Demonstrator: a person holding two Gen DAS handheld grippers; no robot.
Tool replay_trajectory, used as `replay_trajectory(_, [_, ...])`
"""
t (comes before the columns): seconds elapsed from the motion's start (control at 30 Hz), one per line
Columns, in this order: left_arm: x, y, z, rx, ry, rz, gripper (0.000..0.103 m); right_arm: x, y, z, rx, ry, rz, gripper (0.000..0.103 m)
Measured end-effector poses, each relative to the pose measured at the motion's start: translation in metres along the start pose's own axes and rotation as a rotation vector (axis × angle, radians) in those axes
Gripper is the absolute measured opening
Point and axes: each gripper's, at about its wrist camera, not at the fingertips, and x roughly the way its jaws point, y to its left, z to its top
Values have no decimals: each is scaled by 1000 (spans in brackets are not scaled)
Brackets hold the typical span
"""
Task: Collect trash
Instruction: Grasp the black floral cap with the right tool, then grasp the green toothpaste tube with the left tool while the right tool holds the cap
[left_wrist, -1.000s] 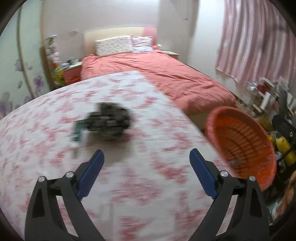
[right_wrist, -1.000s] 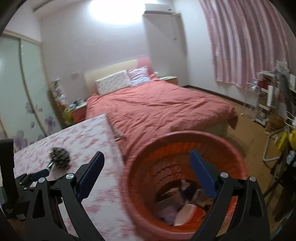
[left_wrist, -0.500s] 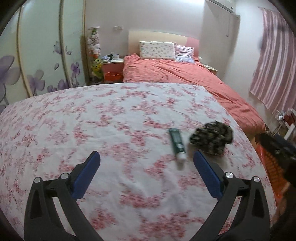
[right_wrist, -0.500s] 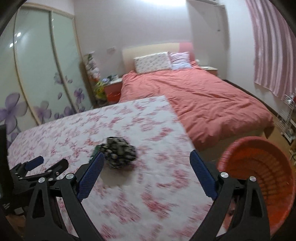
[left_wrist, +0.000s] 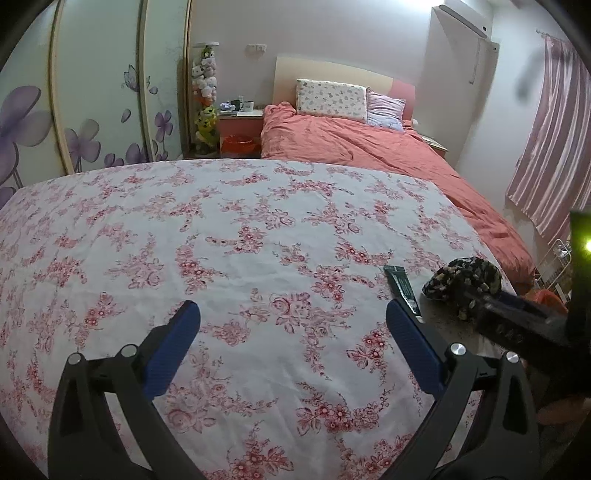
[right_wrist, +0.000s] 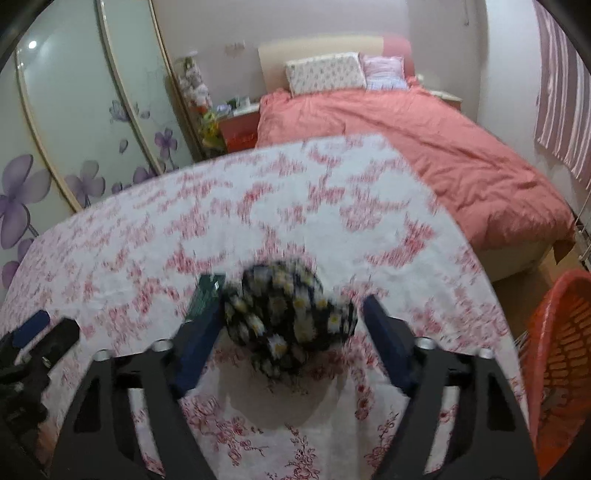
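Note:
A crumpled black cloth with daisy print (right_wrist: 290, 314) lies on the floral tablecloth (left_wrist: 240, 258), with a dark green tube (right_wrist: 205, 295) beside it on its left. My right gripper (right_wrist: 291, 332) is open, its jaws on either side of the cloth, close above the table. In the left wrist view the cloth (left_wrist: 463, 282) and tube (left_wrist: 402, 291) sit at the right, with the right gripper (left_wrist: 517, 321) over the cloth. My left gripper (left_wrist: 291, 339) is open and empty over bare tablecloth.
An orange plastic basket (right_wrist: 557, 362) stands on the floor off the table's right edge. A bed with a coral duvet (left_wrist: 369, 147) lies beyond the table. Sliding wardrobe doors (left_wrist: 92, 103) are at the left, pink curtains (left_wrist: 554, 147) at the right.
My right gripper has swung from over the basket to the table and come down around the black cloth. My left gripper has moved left, away from the cloth and tube.

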Motion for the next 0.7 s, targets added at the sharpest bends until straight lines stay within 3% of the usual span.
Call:
replay_trajectory(0.07, [3,-5,-1,4,5,-16,98,0,-1,-4,5,10,1,31])
replay_trajectory(0.13, [5,-13,0,13,7,-35,97,-6,-5,-7,20,-9,-2,23])
replay_trajectory(0.37, [25,-60,0,89,32,-85,80,-33,-34,-21,123,-129,-46,21])
replay_trajectory(0.7, [63,-95,-2,112,139,-69,58,-34,-47,-18,152,-130,-59,21])
